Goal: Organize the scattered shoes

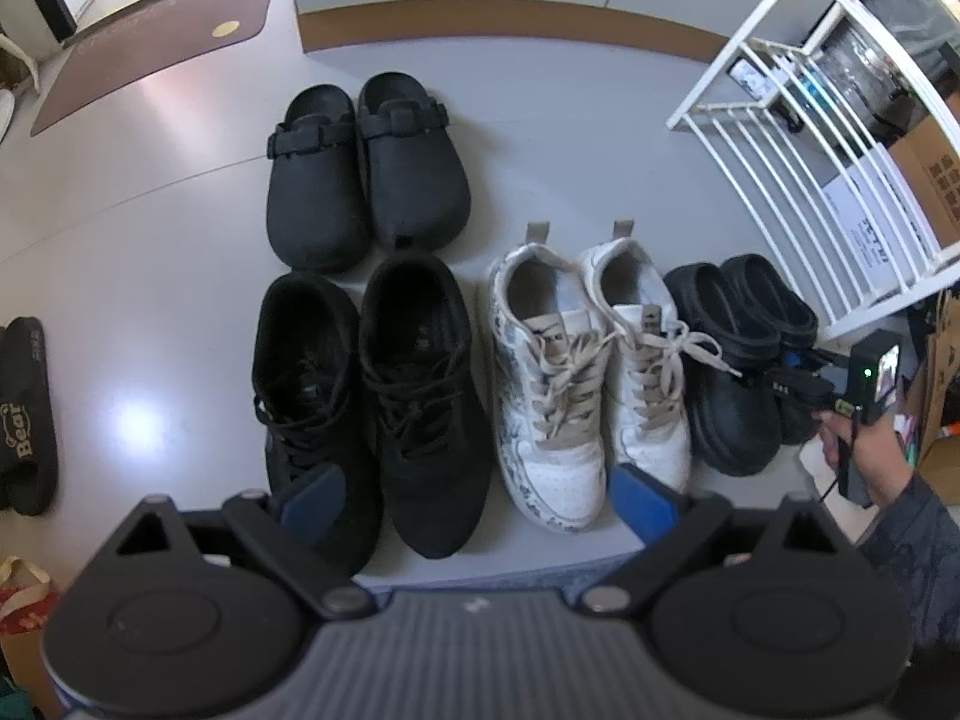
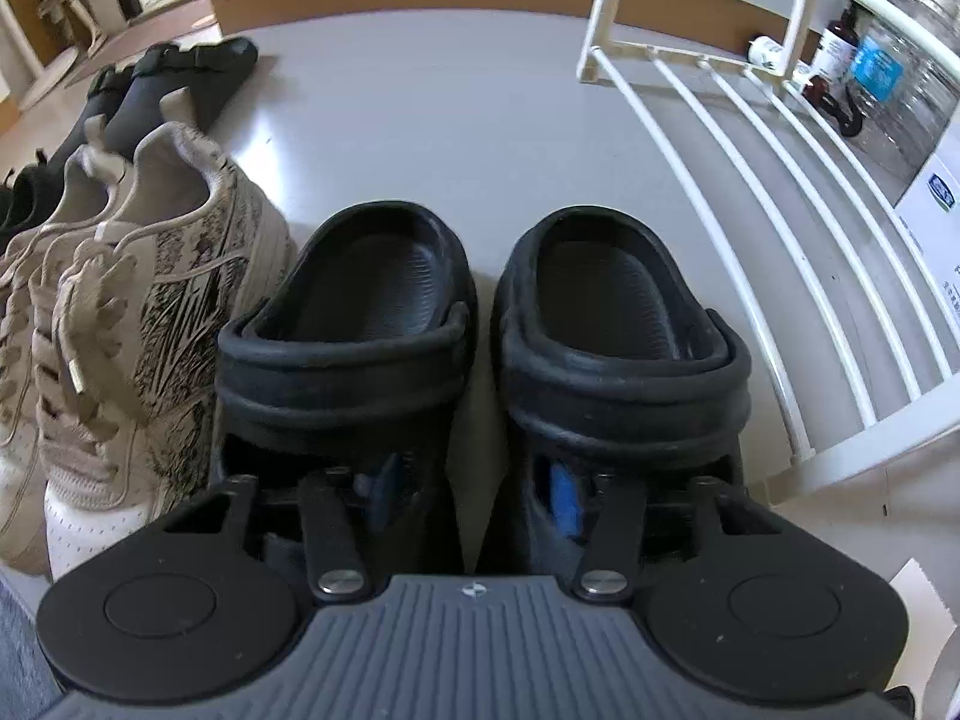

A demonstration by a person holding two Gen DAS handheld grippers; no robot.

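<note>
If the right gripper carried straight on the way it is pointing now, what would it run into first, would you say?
Most likely the pair of black clogs: the right gripper already has a blue finger tucked inside each clog's toe section, so it would press into their uppers at once. Depth is hard to judge; beyond them lies bare floor.

Shoes lined up on floor: two black buckle-strap clogs [image 1: 366, 168], two black lace-up sneakers [image 1: 372, 402], two white patterned sneakers [image 1: 591, 372], two black chunky clogs [image 2: 480, 354]. Also one "Bear" slipper [image 1: 27, 414], one doormat [image 1: 156, 42], one white slatted rack [image 1: 828, 168].
</note>
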